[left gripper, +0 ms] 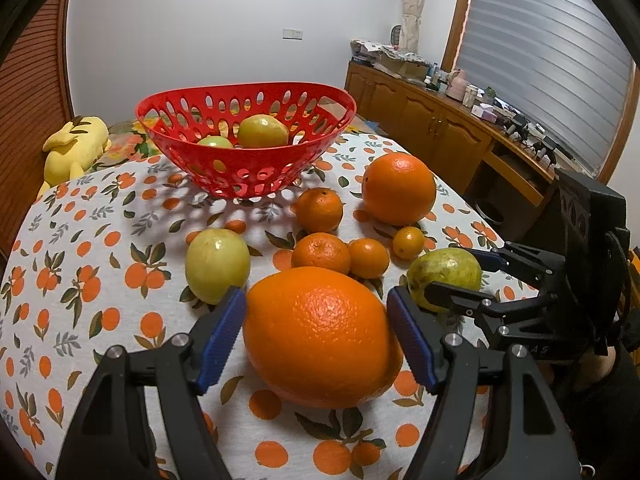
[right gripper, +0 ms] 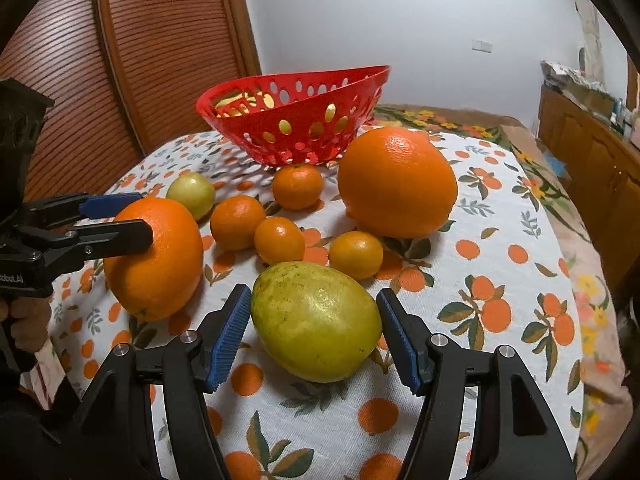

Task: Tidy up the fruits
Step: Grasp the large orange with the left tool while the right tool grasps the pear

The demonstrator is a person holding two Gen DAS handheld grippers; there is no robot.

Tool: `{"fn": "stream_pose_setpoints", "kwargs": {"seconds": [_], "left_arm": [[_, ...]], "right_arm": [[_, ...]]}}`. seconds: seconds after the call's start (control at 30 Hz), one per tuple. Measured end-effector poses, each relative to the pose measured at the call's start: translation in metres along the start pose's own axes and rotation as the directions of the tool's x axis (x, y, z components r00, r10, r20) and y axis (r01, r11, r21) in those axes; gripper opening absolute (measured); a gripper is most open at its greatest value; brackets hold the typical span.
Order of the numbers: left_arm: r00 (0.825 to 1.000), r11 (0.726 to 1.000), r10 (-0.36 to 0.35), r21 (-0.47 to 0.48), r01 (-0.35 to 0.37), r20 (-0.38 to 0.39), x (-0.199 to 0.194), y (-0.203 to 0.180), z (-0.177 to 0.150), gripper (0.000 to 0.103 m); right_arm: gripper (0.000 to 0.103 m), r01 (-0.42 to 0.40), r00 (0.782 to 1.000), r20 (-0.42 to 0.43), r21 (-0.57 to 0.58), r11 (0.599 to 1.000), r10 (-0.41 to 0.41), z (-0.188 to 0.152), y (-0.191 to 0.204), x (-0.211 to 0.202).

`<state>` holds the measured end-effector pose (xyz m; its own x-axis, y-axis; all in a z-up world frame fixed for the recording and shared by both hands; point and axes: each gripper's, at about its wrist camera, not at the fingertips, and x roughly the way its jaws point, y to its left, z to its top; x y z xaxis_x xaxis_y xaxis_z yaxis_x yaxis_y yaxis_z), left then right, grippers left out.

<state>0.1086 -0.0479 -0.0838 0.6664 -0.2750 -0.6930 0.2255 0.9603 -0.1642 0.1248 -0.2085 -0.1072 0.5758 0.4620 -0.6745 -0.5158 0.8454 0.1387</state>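
My left gripper (left gripper: 316, 332) is open, its jaws on either side of a large orange (left gripper: 320, 336) that rests on the table; the same orange shows in the right wrist view (right gripper: 160, 256). My right gripper (right gripper: 314, 336) is open around a green-yellow guava (right gripper: 316, 320), also seen from the left (left gripper: 444, 276). A red perforated basket (left gripper: 248, 168) stands at the back with two green fruits (left gripper: 262, 131) inside. Another large orange (left gripper: 398, 188), several small tangerines (left gripper: 320, 252) and a second guava (left gripper: 218, 264) lie on the cloth.
The round table has an orange-print cloth (left gripper: 80, 280). A yellow plush toy (left gripper: 76, 148) lies at the back left. A wooden sideboard (left gripper: 440, 128) with clutter stands at the right, and a slatted wooden door (right gripper: 120, 60) is behind the table.
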Motion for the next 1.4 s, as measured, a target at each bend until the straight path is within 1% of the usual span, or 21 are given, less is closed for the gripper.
{"fn": "stream_pose_setpoints", "kwargs": {"seconds": [0.07, 0.17, 0.33, 0.43, 0.6, 0.73, 1.03, 1.23, 1.4], "left_arm": [[1.000, 1.000, 0.005, 0.005, -0.005, 0.000, 0.001, -0.001, 0.000, 0.074], [1.000, 1.000, 0.008, 0.009, -0.008, -0.010, 0.005, -0.002, -0.002, 0.079], [1.000, 1.000, -0.006, 0.000, 0.006, -0.015, 0.010, -0.001, -0.004, 0.084], [0.999, 1.000, -0.026, -0.008, 0.026, -0.032, 0.016, -0.002, -0.005, 0.086], [0.997, 0.998, -0.056, -0.011, 0.055, -0.055, 0.024, -0.005, -0.008, 0.087], [0.996, 0.998, -0.065, -0.018, 0.064, -0.061, 0.028, -0.005, -0.008, 0.087], [0.995, 0.997, -0.082, -0.017, 0.081, -0.050, 0.027, -0.003, -0.009, 0.085], [0.997, 0.998, -0.062, -0.018, 0.061, -0.041, 0.021, -0.001, -0.012, 0.084], [0.999, 0.998, -0.052, -0.030, 0.052, -0.013, 0.010, 0.005, -0.010, 0.084]], "right_arm": [[0.066, -0.002, 1.000, 0.009, 0.005, 1.000, 0.002, -0.001, -0.001, 0.000], [0.067, -0.004, 1.000, 0.014, 0.011, 1.000, 0.004, -0.001, -0.001, 0.001], [0.067, -0.003, 1.000, 0.017, 0.011, 1.000, 0.003, -0.001, -0.001, 0.000], [0.067, -0.003, 1.000, 0.016, 0.010, 1.000, 0.003, -0.001, -0.001, 0.000], [0.067, -0.005, 1.000, 0.018, 0.012, 1.000, 0.005, -0.001, -0.001, 0.000], [0.067, -0.005, 1.000, 0.017, 0.013, 1.000, 0.005, -0.001, -0.001, 0.000], [0.067, -0.012, 1.000, 0.011, 0.015, 1.000, 0.011, -0.002, -0.001, 0.001], [0.067, -0.013, 1.000, 0.007, 0.010, 1.000, 0.013, -0.003, 0.000, 0.002], [0.067, -0.011, 1.000, 0.010, 0.006, 1.000, 0.011, -0.003, 0.001, 0.002]]}}
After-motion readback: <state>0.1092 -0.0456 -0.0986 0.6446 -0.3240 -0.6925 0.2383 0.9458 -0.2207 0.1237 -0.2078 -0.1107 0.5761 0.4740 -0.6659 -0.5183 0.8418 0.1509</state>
